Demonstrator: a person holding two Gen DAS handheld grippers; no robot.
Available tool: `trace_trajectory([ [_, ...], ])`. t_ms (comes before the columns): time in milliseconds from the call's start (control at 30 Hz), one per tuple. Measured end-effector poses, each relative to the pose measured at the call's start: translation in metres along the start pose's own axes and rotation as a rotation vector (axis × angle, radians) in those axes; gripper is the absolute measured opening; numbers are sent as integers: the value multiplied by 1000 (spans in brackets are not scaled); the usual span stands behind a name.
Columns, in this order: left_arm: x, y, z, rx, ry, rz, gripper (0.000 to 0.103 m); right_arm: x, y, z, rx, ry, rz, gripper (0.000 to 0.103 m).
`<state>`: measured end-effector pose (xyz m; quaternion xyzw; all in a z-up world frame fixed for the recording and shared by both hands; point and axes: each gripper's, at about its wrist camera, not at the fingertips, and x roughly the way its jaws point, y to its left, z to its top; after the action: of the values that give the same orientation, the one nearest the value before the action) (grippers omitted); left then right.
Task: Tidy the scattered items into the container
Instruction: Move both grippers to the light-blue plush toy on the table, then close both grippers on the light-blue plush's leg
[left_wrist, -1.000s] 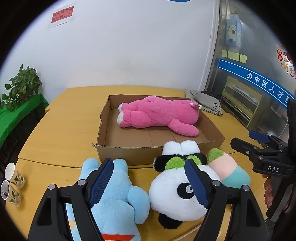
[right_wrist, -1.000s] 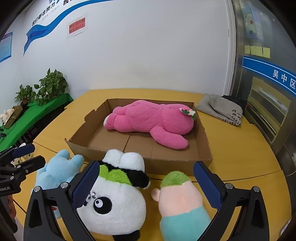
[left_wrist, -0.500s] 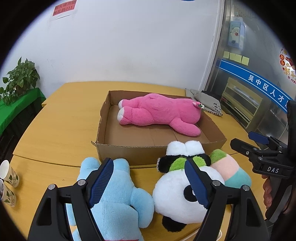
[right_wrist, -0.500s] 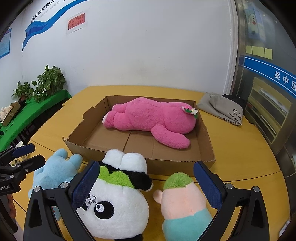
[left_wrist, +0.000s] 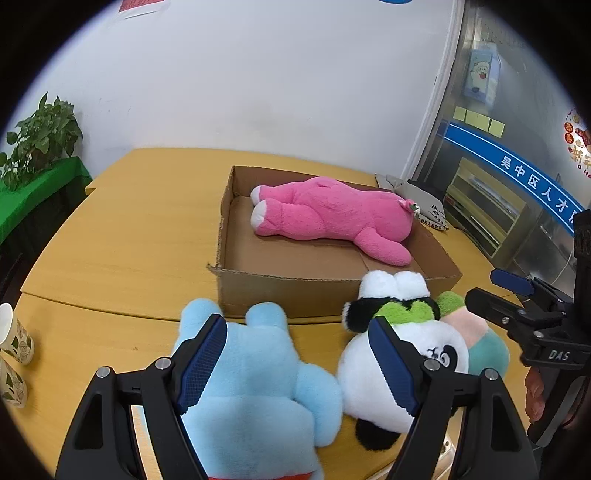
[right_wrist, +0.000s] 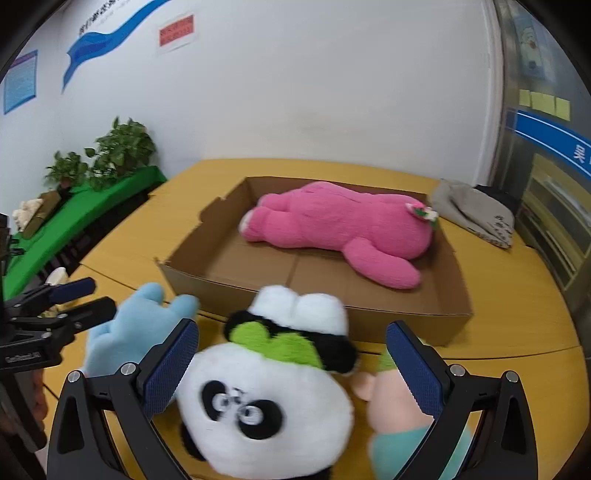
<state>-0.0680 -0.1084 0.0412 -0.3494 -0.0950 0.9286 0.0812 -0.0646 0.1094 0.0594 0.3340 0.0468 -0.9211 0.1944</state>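
An open cardboard box (left_wrist: 288, 291) (right_wrist: 399, 314) sits on the yellow table with a pink plush (left_wrist: 332, 218) (right_wrist: 343, 225) lying inside. In front of the box lie a light blue plush (left_wrist: 251, 376) (right_wrist: 136, 328), a panda plush (left_wrist: 380, 369) (right_wrist: 266, 402) with a green and white cap, and a peach and teal plush (left_wrist: 476, 336) (right_wrist: 395, 410). My left gripper (left_wrist: 299, 365) is open, straddling the blue plush. My right gripper (right_wrist: 291, 369) is open with the panda between its fingers, apart from both pads.
Two paper cups (left_wrist: 14, 354) stand at the table's left edge. A grey folded bag (right_wrist: 476, 214) lies right of the box. Potted plants (right_wrist: 118, 151) stand on a green-covered shelf to the left. A glass cabinet is on the right.
My right gripper has swung left and closer, so the panda now sits between its fingers instead of the peach plush. My left gripper has shifted left over the blue plush.
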Motion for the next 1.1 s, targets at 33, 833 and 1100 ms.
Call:
trace_trajectory([
  [33, -1, 7, -2, -5, 4, -2, 79, 0, 5, 0, 1, -6, 30, 103],
  [833, 47, 153, -65, -172, 207, -113, 69, 97, 91, -51, -168, 257, 80, 57],
  [1100, 59, 157, -71, -179, 241, -154, 32, 118, 112, -58, -190, 335, 174, 66],
])
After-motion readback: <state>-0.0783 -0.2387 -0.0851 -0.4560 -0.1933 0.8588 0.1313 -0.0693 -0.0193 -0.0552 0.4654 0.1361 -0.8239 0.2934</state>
